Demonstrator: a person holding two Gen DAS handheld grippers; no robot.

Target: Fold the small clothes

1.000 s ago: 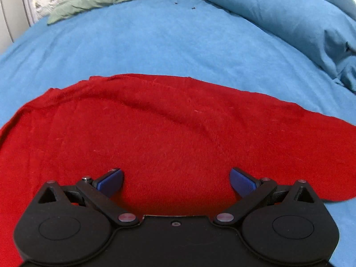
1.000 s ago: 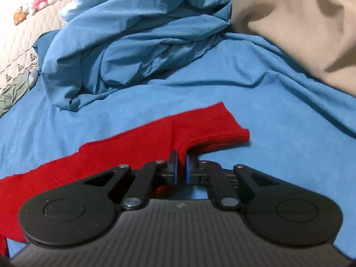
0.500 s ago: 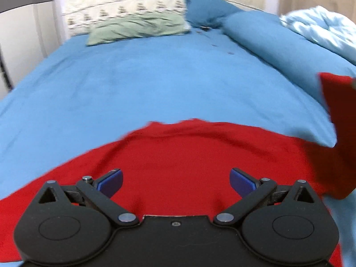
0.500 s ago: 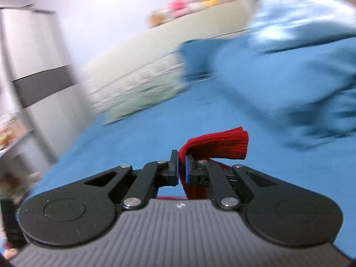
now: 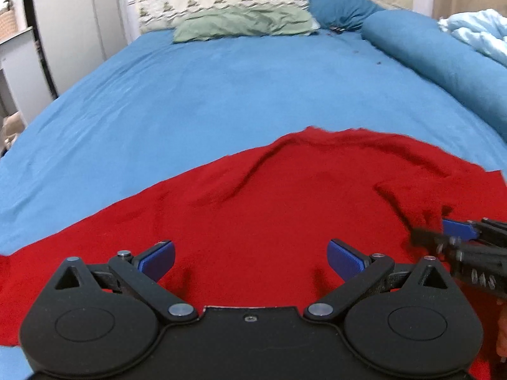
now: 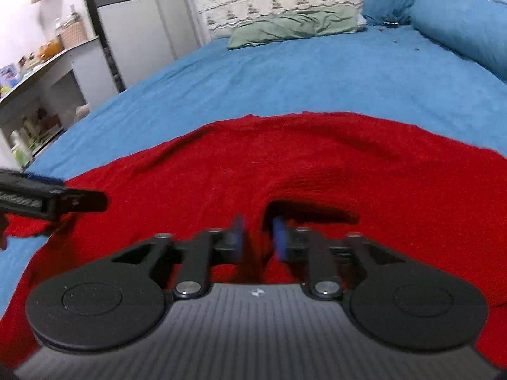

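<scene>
Two claws [image 5: 250,258] [image 6: 258,237] — red garment [image 5: 285,196] beneath both.

One red knitted garment [image 5: 285,221] lies on one bed [image 5: 221,101] covered by a blue sheet. At the head of the bed there are one green pillow [image 5: 244,23], one dark blue pillow [image 5: 336,6] and one long blue bolster [image 5: 443,63]. One pale blue blanket [image 5: 478,31] is bunched at the far right. Two grippers are in view: the left gripper [image 5: 250,258] and the right gripper [image 6: 258,237].
</scene>
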